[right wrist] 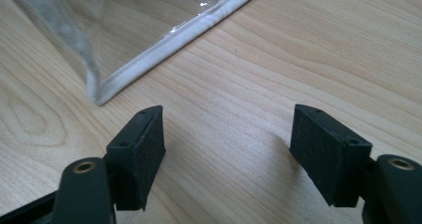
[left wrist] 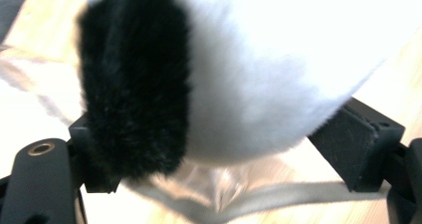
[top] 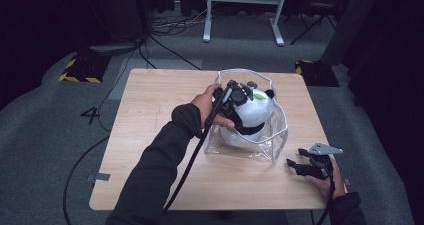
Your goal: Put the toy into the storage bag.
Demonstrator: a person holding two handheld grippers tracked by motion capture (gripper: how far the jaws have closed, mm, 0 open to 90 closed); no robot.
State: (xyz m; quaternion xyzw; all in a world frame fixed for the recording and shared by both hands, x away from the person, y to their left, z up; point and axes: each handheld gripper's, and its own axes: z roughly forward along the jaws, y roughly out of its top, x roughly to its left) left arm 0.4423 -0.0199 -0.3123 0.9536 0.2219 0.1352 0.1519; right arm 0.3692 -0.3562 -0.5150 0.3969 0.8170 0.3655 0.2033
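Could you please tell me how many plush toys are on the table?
1: a black-and-white plush panda in the clear plastic bag mid-table, between the left tongs. The bag's contents are only partly visible.

Plush panda (top: 252,112): fluffy black-and-white fur. Bag (top: 278,135): clear glossy plastic, white cloth-like edging. Table (top: 150,115): pale matt wood, visible grain. Gripper pads (right wrist: 142,152): matt black, finely textured.
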